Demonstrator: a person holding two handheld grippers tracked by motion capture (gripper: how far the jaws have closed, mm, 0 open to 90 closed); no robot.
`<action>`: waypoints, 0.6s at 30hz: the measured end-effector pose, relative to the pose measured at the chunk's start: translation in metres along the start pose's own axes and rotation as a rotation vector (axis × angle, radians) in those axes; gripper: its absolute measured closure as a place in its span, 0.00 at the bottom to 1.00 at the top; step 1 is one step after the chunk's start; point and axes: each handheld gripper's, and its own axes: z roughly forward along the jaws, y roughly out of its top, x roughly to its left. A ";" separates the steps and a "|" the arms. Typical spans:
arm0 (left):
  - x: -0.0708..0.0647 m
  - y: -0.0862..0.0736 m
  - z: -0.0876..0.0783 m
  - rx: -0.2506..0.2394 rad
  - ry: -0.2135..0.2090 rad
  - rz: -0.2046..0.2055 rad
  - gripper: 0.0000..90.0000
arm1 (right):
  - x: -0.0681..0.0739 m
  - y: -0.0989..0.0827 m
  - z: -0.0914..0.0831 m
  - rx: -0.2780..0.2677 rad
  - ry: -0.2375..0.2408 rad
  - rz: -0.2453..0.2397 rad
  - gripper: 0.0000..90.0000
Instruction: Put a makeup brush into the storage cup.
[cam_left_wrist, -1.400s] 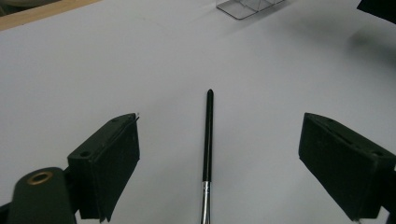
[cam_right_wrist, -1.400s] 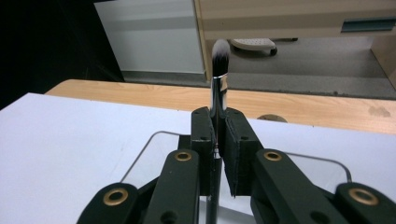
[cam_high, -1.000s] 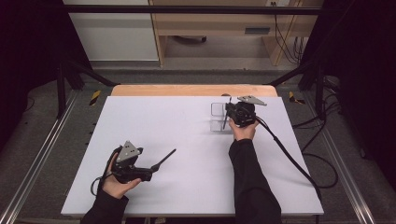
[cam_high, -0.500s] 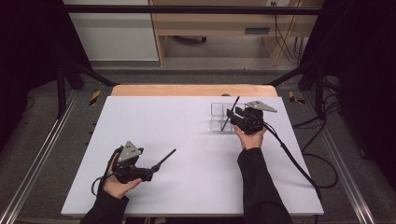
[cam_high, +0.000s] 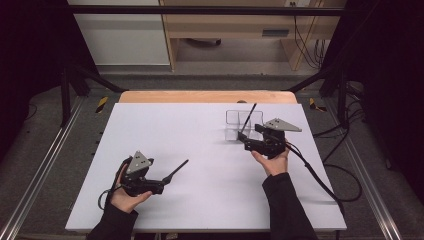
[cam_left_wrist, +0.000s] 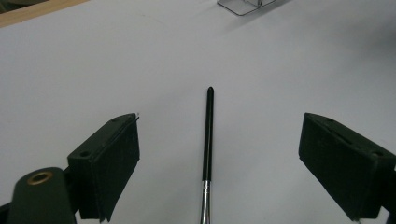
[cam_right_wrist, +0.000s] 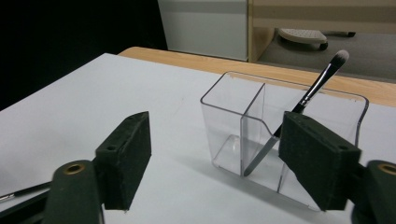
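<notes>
My left gripper (cam_left_wrist: 212, 158) is spread wide, the second makeup brush (cam_left_wrist: 207, 140) lying on the table between its jaws, handle pointing straight ahead. My right gripper (cam_right_wrist: 219, 158), jaws just opened and empty, sits beside the clear organizer (cam_right_wrist: 280, 140) holding the first brush (cam_right_wrist: 308, 98).

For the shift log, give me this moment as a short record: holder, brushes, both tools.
holder: clear divided holder upright at the far right of the white table
brush in holder: makeup brush leaning in a compartment, bristles up
second brush: black-handled brush lying flat on the table, between the left tool's jaws
left tool: open, pads clear of the brush
right tool: jaws have just been opening, nothing between the pads, holder just beyond them
</notes>
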 end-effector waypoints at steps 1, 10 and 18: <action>0.000 0.000 0.000 0.000 0.000 -0.001 0.13 | 0.001 -0.001 -0.002 0.002 0.004 -0.003 0.24; 0.000 0.000 0.000 0.000 0.004 -0.002 0.13 | 0.002 -0.009 -0.023 -0.005 0.035 -0.015 0.16; 0.001 0.000 -0.001 -0.003 0.005 -0.010 0.13 | 0.003 -0.017 -0.040 -0.009 0.061 -0.018 0.13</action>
